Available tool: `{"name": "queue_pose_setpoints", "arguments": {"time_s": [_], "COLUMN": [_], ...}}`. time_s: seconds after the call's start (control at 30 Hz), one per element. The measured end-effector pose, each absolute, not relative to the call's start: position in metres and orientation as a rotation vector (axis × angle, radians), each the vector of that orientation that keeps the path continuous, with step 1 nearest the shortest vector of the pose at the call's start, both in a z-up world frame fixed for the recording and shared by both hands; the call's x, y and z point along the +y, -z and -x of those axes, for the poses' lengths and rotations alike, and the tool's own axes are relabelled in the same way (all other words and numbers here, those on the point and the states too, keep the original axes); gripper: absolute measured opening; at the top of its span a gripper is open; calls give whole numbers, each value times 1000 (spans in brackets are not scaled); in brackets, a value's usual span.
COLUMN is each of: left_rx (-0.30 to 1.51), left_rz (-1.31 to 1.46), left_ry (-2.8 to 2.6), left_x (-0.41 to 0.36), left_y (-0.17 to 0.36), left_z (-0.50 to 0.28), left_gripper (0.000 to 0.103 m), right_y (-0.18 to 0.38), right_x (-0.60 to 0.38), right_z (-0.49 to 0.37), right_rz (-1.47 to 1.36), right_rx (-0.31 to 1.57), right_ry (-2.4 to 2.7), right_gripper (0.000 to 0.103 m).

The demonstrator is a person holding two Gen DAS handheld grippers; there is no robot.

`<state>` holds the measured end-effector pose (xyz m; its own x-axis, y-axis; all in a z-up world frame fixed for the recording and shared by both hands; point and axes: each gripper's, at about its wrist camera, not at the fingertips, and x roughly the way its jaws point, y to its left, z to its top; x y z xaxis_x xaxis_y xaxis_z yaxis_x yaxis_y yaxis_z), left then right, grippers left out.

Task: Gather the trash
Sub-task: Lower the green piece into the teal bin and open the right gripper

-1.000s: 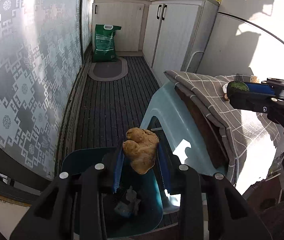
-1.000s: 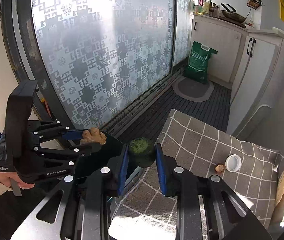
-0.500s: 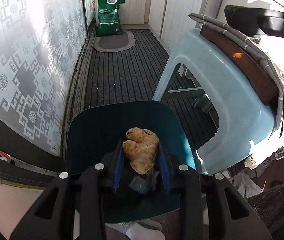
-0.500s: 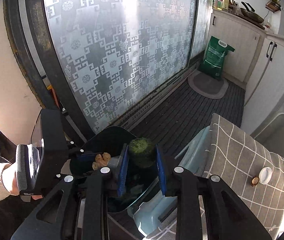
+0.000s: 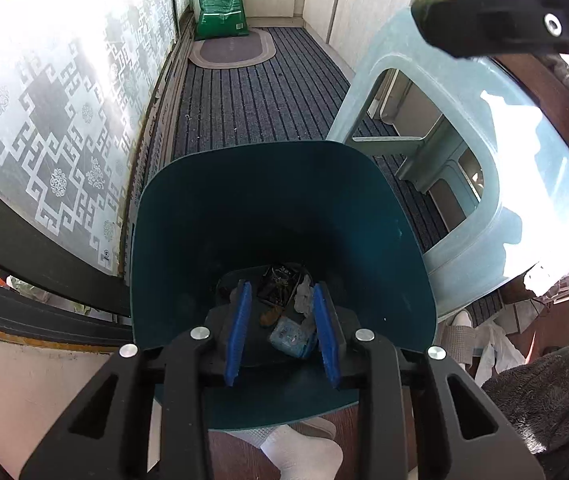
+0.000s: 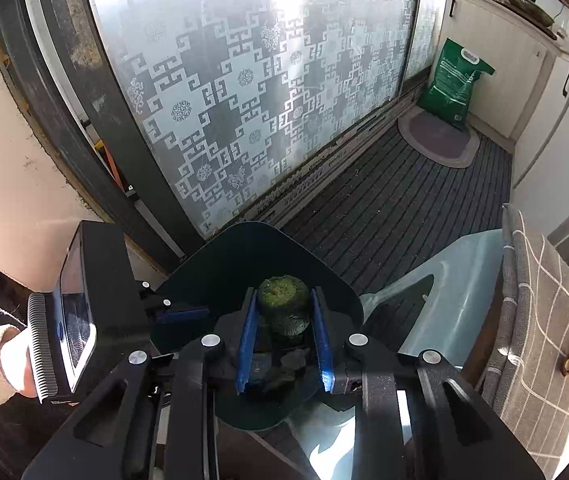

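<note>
Left gripper (image 5: 282, 330) is hanging over the dark teal trash bin (image 5: 188, 240), blue pads apart with nothing between them; jaws have just been closing slightly. Wrappers and scraps are lying at the bin's bottom, among them a brownish lump (image 5: 270, 316), though I can't tell what it is. Right gripper (image 6: 283, 334) is pointing into the same bin, clamped on a green mossy puck (image 6: 284, 304) above the rim. Pale blue plastic stool (image 5: 496, 184) is sitting just right of the bin.
</note>
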<state>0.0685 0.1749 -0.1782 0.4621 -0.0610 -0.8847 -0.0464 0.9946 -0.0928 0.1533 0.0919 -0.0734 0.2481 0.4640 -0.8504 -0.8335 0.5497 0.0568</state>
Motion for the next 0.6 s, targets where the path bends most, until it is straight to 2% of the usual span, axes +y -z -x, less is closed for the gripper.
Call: {"name": "queue_pose_setpoints", "arguments": {"time_s": [0.37, 0.6], "left_rx": [934, 845], "left_rz": [175, 227], "left_ry": [-47, -70], "left_x": [203, 218], "left_y": [121, 83], "left_z": [-52, -45], "left_gripper": [25, 24], "right_y": [106, 134], "right_x": [111, 116], "right_z": [-155, -155], "right_rz": [491, 496], "right_rx": [1027, 1096], "right_ry": [-924, -929], "right_gripper": [26, 26]}}
